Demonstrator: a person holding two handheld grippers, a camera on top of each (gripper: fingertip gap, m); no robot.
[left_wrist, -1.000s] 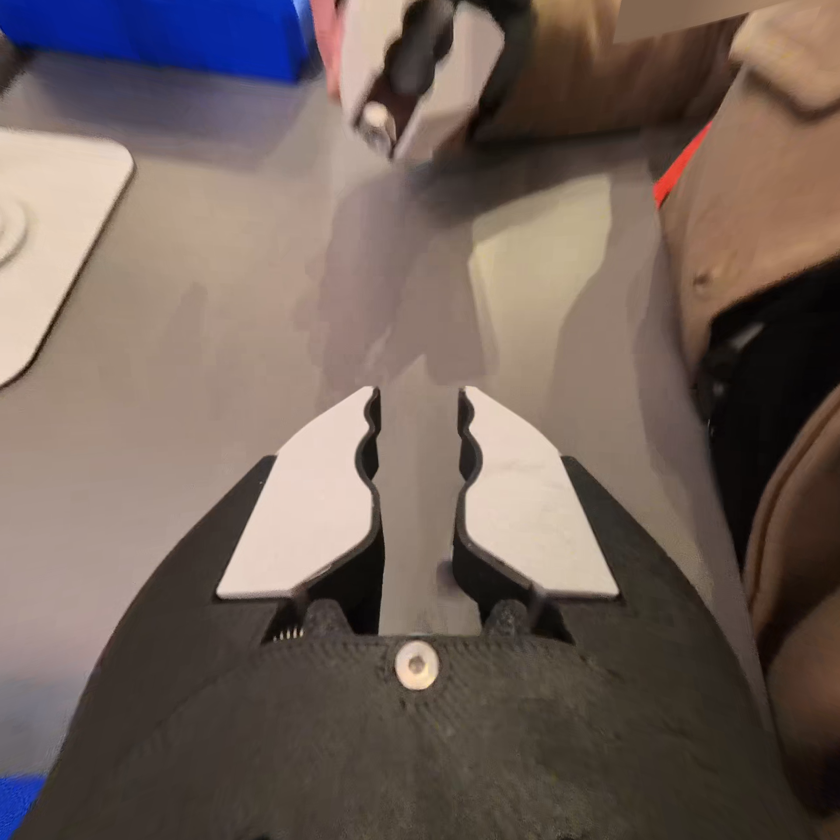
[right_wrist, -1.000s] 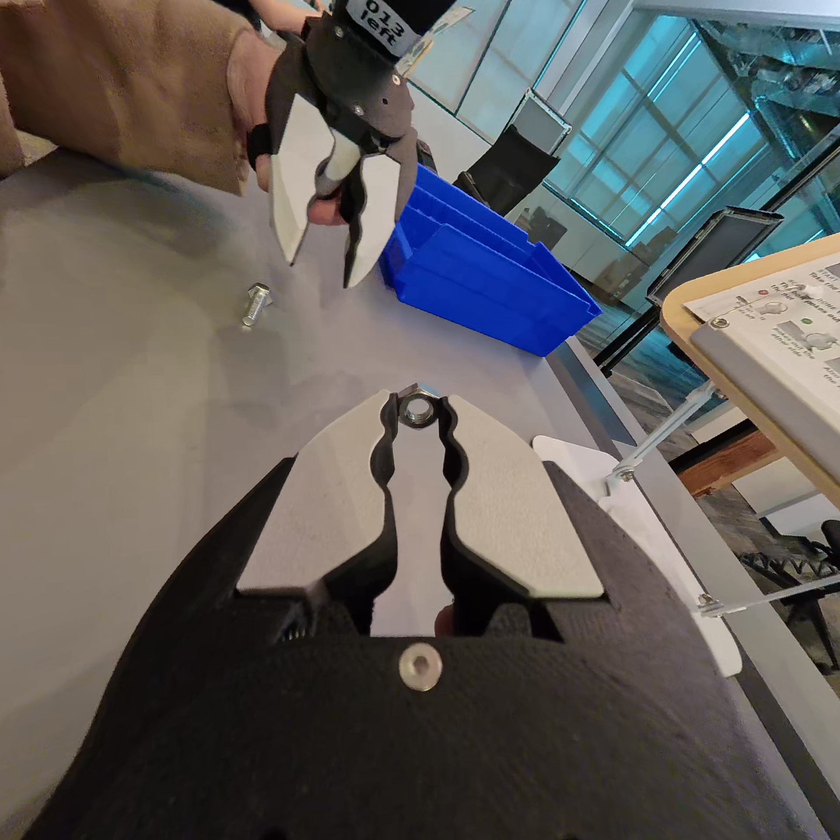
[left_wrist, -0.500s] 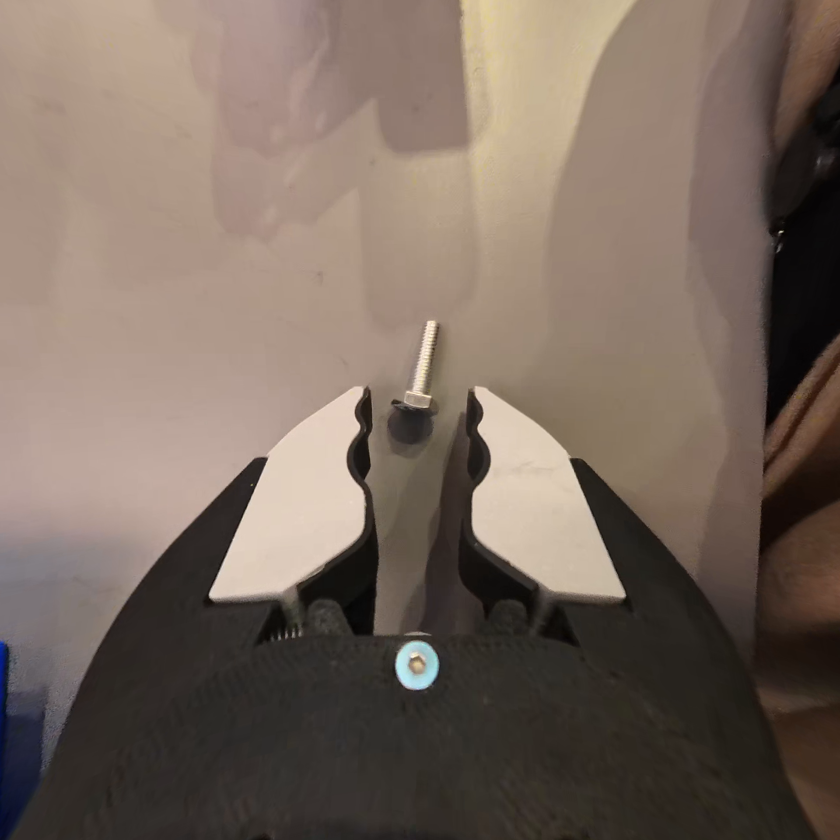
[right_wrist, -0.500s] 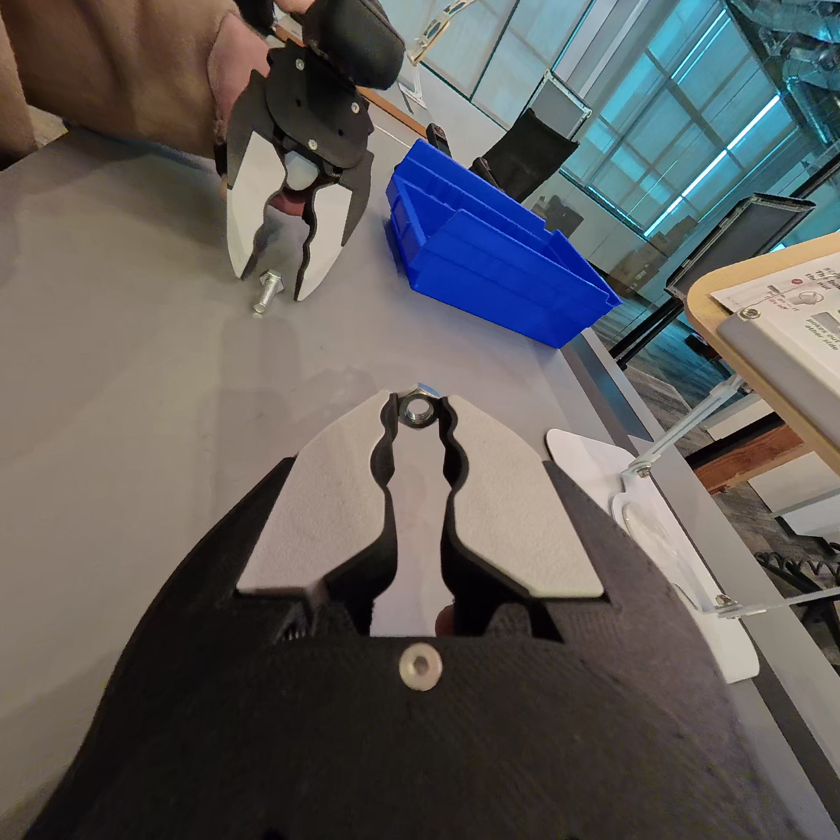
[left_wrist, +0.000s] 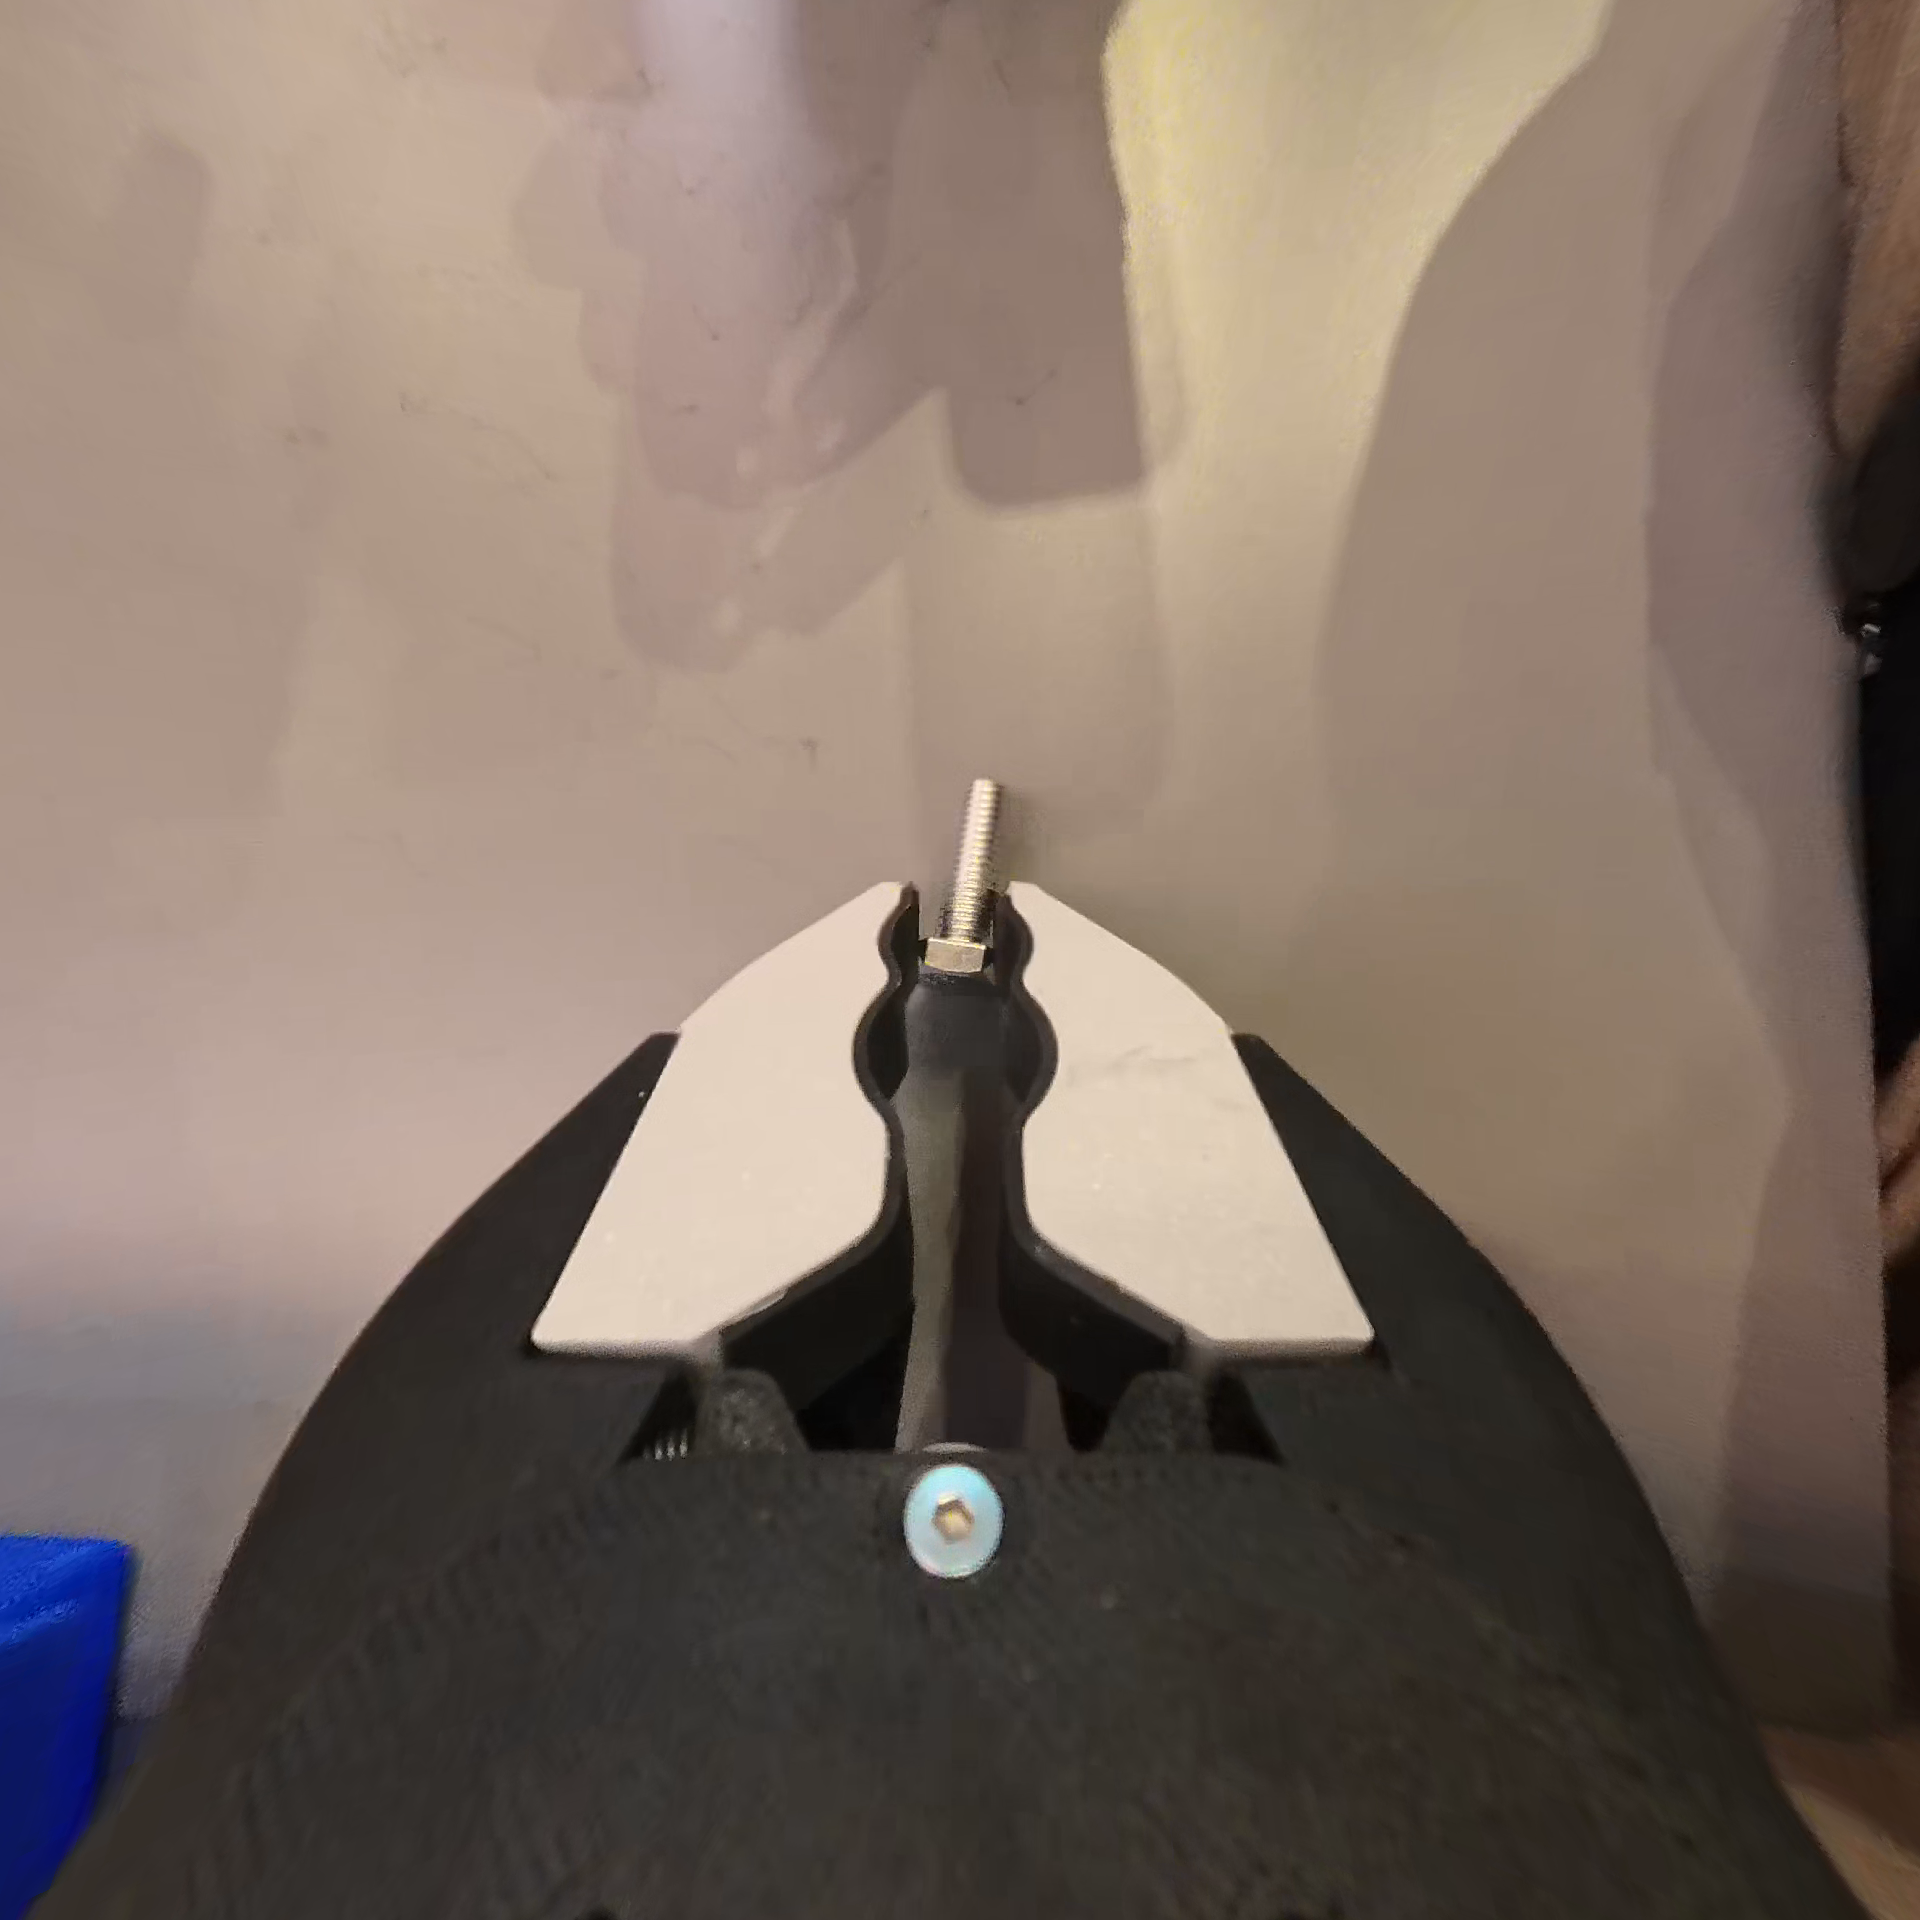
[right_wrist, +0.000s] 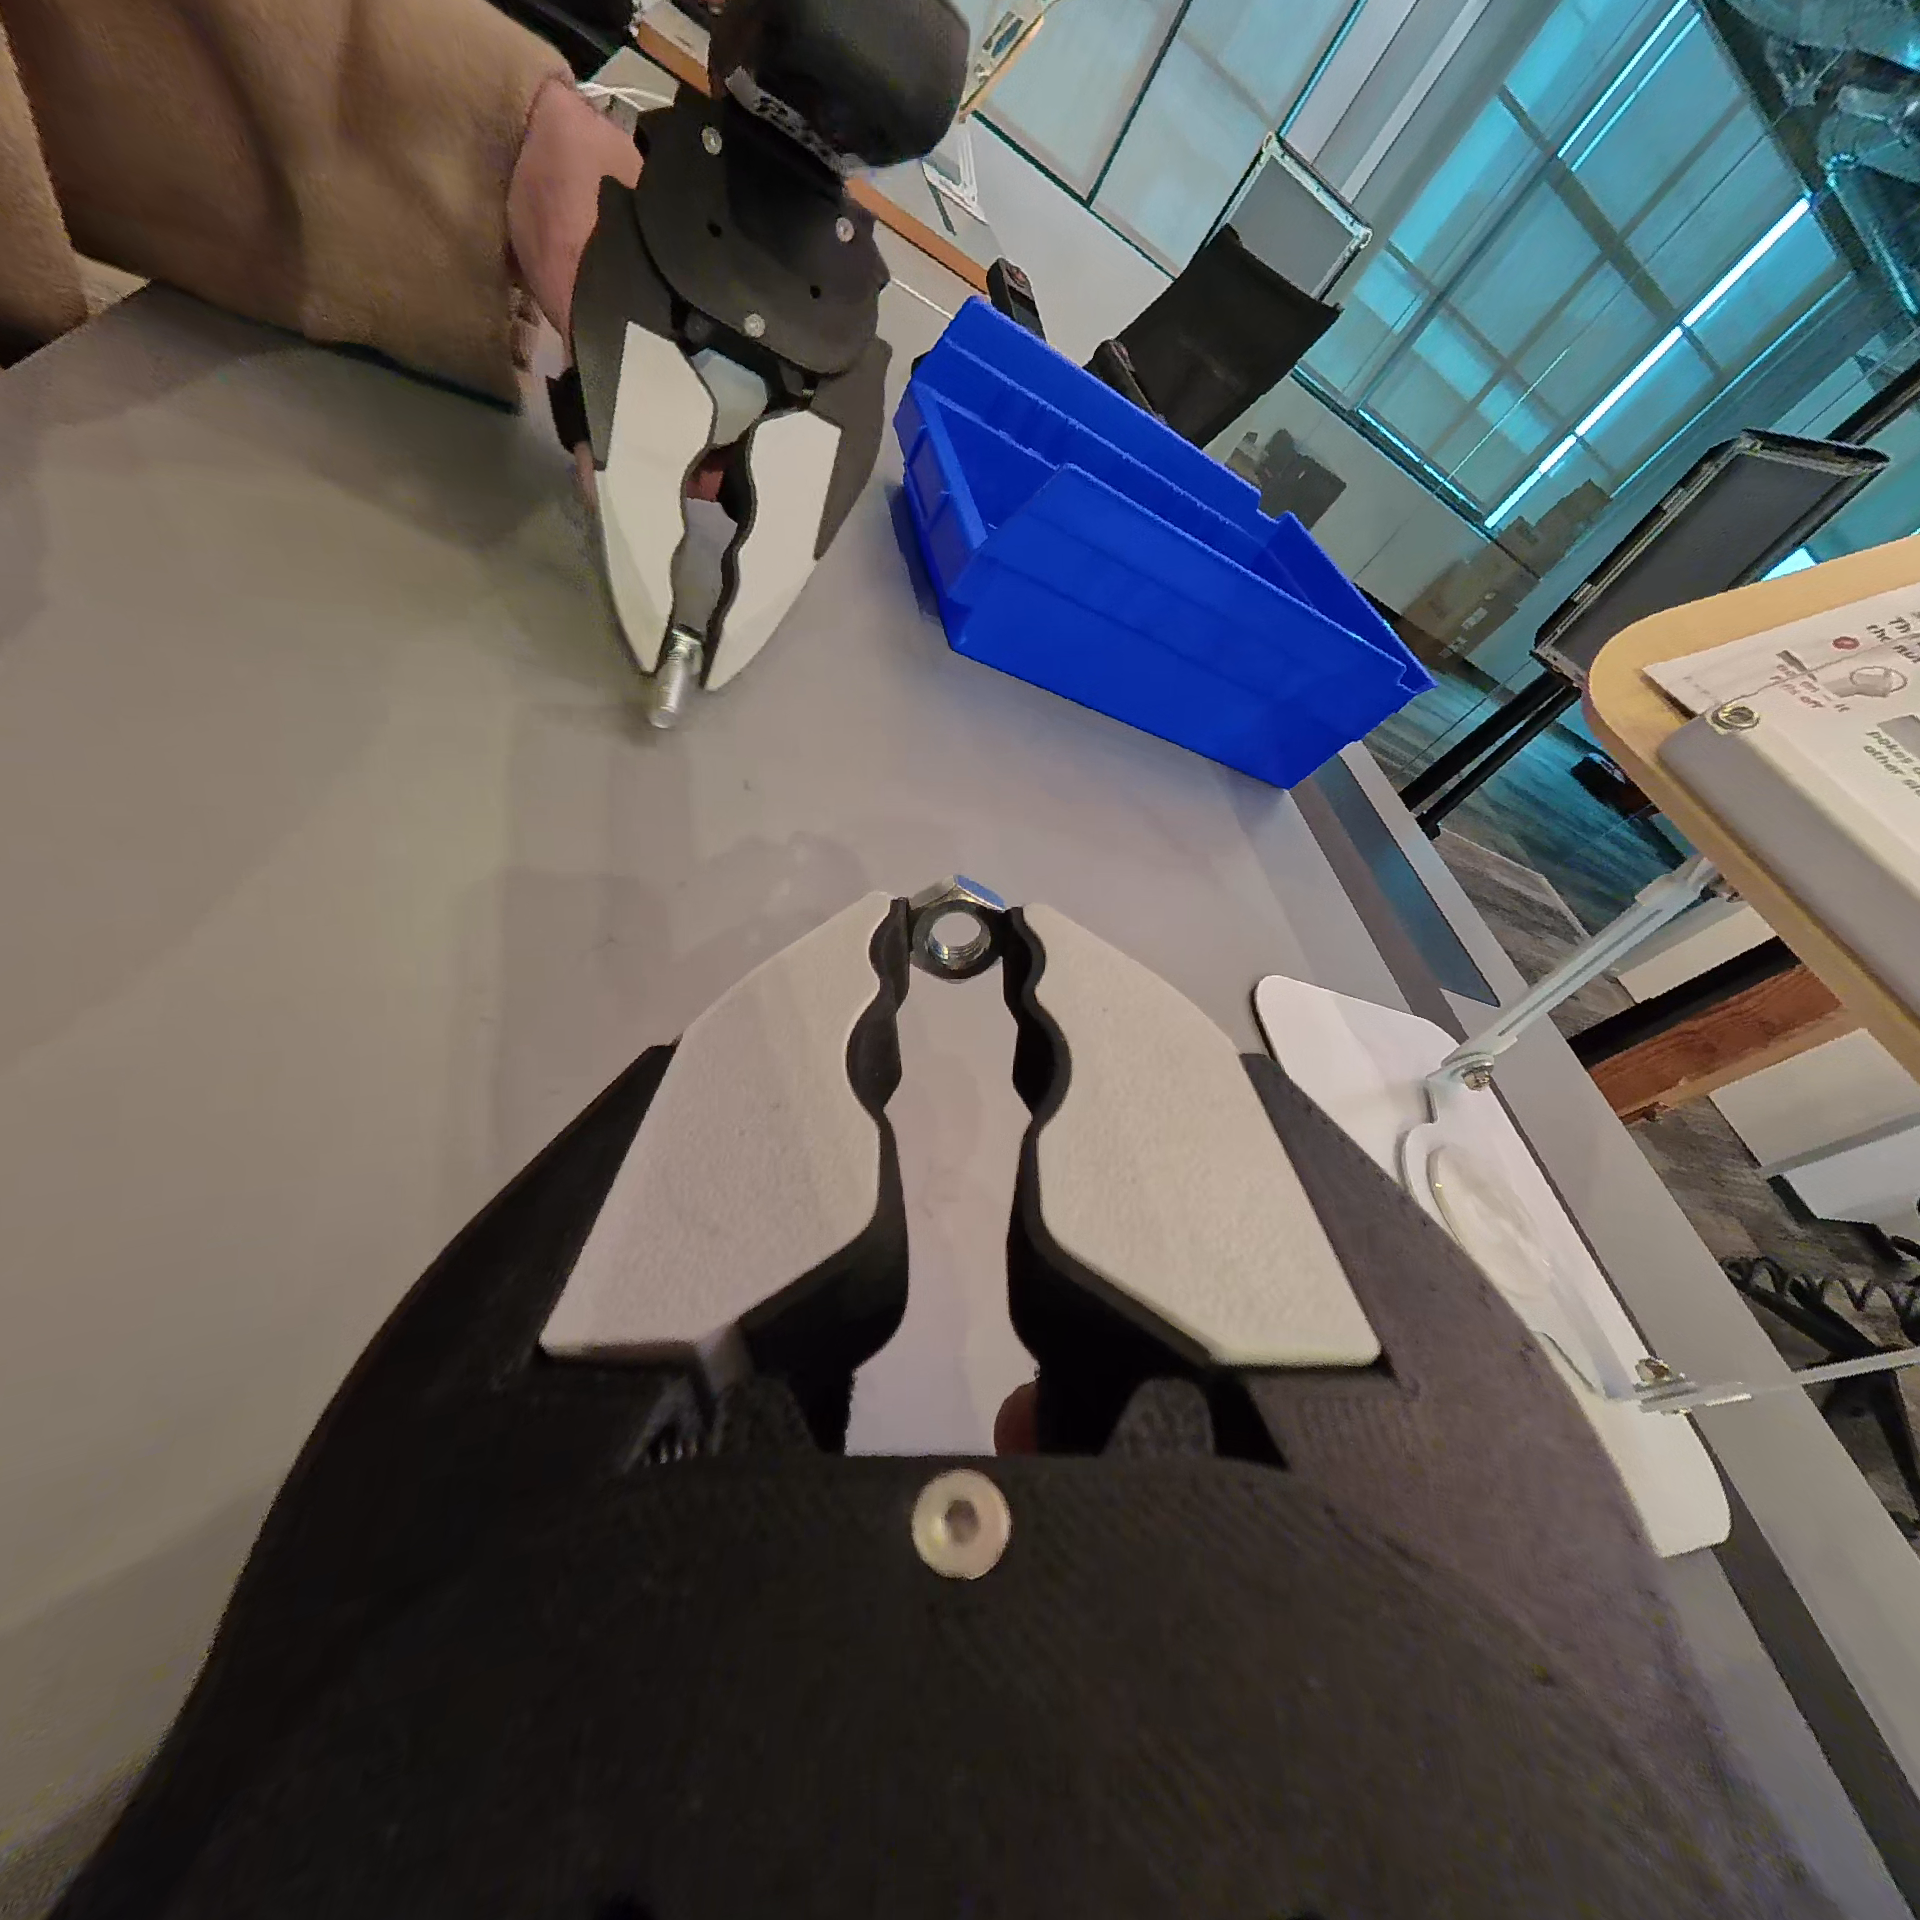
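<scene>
Grey and matte, the bench (right_wrist: 312, 935) carries a blue bin (right_wrist: 1143, 623) near its far edge and a white plate (right_wrist: 1455, 1195) at the right. Half a second ago the left claw (left_wrist: 961, 914) was spread over a bolt (left_wrist: 971, 883) lying flat; now its tips are pressed together on the bolt's head, with the threaded end sticking out forward. From the right wrist view the bolt tip seems to be touching the bench, though that is hard to tell. The right claw (right_wrist: 956, 930) pinches a steel nut (right_wrist: 954, 940) at its tips, hole facing the camera, well apart from the bolt. A brown sleeve (right_wrist: 260, 177) shows behind the left claw.
</scene>
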